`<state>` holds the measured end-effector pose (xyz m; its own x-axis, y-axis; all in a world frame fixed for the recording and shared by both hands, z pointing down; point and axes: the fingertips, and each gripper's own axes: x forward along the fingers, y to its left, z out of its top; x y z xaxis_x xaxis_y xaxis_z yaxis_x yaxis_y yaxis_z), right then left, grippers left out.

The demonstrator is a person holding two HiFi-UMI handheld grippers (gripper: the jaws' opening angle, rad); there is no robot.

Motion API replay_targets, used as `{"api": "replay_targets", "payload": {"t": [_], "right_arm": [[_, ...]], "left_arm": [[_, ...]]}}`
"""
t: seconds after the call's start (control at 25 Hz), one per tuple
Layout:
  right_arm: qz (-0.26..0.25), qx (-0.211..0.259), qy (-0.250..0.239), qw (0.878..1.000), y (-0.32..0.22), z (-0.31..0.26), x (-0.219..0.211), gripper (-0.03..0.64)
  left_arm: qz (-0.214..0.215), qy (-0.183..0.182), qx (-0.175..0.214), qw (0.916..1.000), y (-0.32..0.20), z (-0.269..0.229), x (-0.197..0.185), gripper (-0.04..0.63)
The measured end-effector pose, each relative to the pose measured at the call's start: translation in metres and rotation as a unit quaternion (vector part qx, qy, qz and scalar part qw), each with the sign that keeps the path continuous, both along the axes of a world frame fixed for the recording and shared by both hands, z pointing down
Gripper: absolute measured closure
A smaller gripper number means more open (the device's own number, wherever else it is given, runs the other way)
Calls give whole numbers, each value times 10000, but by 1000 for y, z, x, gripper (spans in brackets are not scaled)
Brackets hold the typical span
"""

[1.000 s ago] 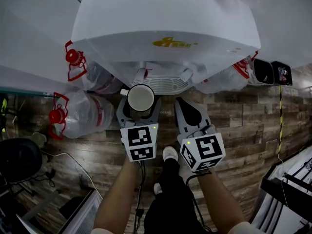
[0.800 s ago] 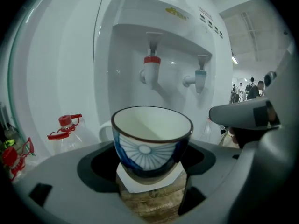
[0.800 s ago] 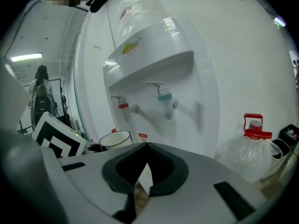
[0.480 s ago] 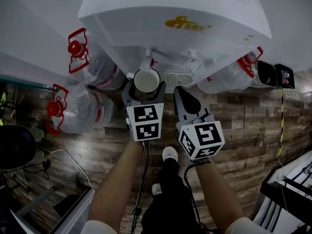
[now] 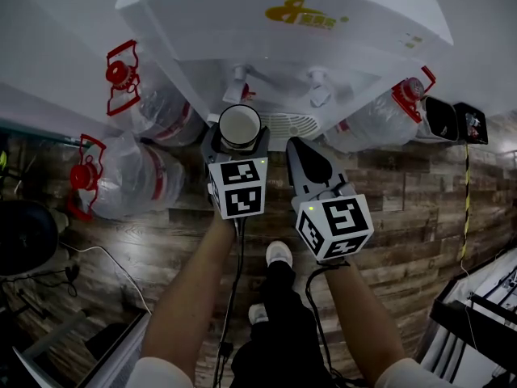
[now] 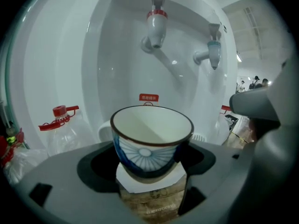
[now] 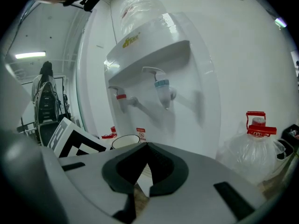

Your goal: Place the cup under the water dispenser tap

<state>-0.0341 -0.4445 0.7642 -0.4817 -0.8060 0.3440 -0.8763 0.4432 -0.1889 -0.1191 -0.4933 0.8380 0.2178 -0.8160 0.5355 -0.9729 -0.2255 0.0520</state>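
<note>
— Which step?

— Approach, I'd say. My left hand-held gripper (image 6: 152, 174) pinches the cup (image 6: 150, 141) by its sides. The cup is upright and empty, held in the air at the front edge of the drip tray (image 5: 295, 125), below and short of the red tap (image 6: 156, 24). My right hand-held gripper (image 7: 142, 169) is pressed together on nothing, just beside it.

— Next move?

— Likely forward into the water dispenser (image 5: 283, 23) recess until the rim sits under that tap. Then lower the cup onto the tray and spread the jaws. The blue tap (image 6: 214, 52) is off to the right.
</note>
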Motion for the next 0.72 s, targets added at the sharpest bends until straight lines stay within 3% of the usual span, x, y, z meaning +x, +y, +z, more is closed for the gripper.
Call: {"api": "replay_targets", "payload": {"t": [0.44,0.72], "right_arm": [[68,-136,-57,9999,7,12,9,596],[112,-178,-138,9997,8,14,16,595]], "left_arm": [[-796,177,39,9967,-12,7,-2,172],[-1478,253,87,9887,-22,7,-6,173]]}}
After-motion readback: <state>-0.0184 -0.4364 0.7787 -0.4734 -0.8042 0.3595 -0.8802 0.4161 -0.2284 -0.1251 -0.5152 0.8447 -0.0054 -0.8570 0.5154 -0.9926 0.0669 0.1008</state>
